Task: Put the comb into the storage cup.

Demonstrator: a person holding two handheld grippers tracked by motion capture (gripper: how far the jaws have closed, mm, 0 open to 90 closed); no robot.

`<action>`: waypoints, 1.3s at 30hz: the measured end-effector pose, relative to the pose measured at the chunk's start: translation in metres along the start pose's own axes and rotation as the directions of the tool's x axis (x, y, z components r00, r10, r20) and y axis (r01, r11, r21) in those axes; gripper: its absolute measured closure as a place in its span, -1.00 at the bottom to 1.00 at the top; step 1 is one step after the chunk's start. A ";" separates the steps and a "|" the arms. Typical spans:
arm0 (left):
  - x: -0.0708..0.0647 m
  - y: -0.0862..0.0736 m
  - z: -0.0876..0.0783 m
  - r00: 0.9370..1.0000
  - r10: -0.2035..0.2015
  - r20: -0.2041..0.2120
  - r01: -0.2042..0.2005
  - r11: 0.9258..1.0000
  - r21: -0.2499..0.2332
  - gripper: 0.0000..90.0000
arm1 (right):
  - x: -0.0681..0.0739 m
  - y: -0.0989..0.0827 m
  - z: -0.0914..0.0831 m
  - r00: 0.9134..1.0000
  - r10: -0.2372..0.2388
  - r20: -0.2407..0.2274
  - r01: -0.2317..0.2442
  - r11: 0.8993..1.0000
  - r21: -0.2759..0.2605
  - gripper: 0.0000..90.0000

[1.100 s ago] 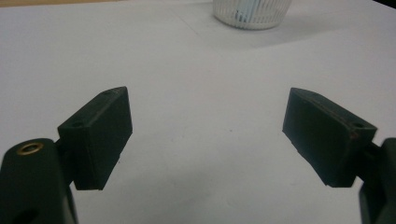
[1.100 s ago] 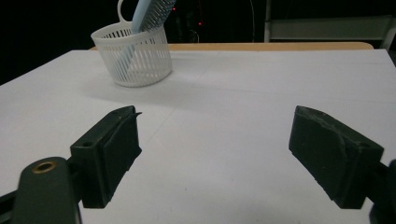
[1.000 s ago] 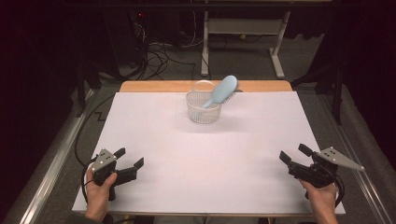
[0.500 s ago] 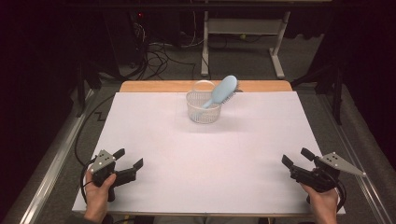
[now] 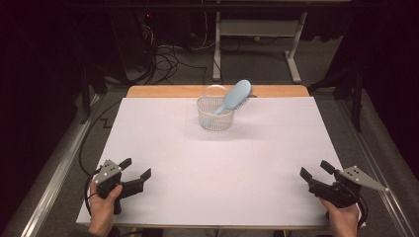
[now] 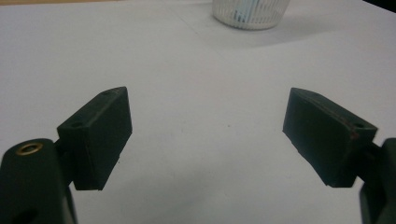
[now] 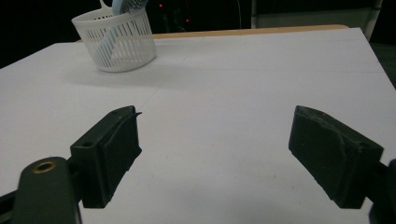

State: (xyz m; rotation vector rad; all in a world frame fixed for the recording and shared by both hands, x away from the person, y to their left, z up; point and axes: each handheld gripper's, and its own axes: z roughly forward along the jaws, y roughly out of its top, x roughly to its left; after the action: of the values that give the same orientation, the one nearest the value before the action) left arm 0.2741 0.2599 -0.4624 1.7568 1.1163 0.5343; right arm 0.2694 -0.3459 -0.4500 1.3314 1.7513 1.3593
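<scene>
While I hold both tools at the near edge, high view: blue brush (image 5: 234, 100) leans in white basket (image 5: 215, 113), well apart from my left gripper (image 5: 134, 172) and right gripper (image 5: 313, 171) | left gripper view: 2 jaws wide apart, empty, basket ahead | right gripper view: jaws wide apart, empty.

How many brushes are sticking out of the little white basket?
1. A light blue plastic hairbrush stands tilted in the white slotted plastic basket at the far middle of the white table, handle down, head leaning over the rim. Smaller things inside could be hidden.
</scene>
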 end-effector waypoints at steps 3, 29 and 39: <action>0.000 -0.001 -0.001 1.000 -0.003 -0.002 0.003 1.000 -0.001 -0.63 | 0.000 -0.001 -0.001 1.000 -0.001 -0.001 0.001 1.000 0.000 -0.62; 0.000 -0.002 0.000 1.000 -0.004 0.015 0.004 1.000 0.013 -0.63 | -0.002 -0.009 -0.005 1.000 0.017 0.002 -0.017 1.000 0.021 -0.62; 0.001 -0.002 0.001 1.000 -0.005 0.017 0.005 1.000 0.014 -0.63 | -0.002 -0.009 -0.005 1.000 0.023 0.003 -0.023 0.999 0.025 -0.62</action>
State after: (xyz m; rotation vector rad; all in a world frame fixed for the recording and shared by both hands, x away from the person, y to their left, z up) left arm 0.2746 0.2601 -0.4647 1.7670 1.1148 0.5084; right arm 0.2629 -0.3500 -0.4573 1.3696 1.7619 1.3516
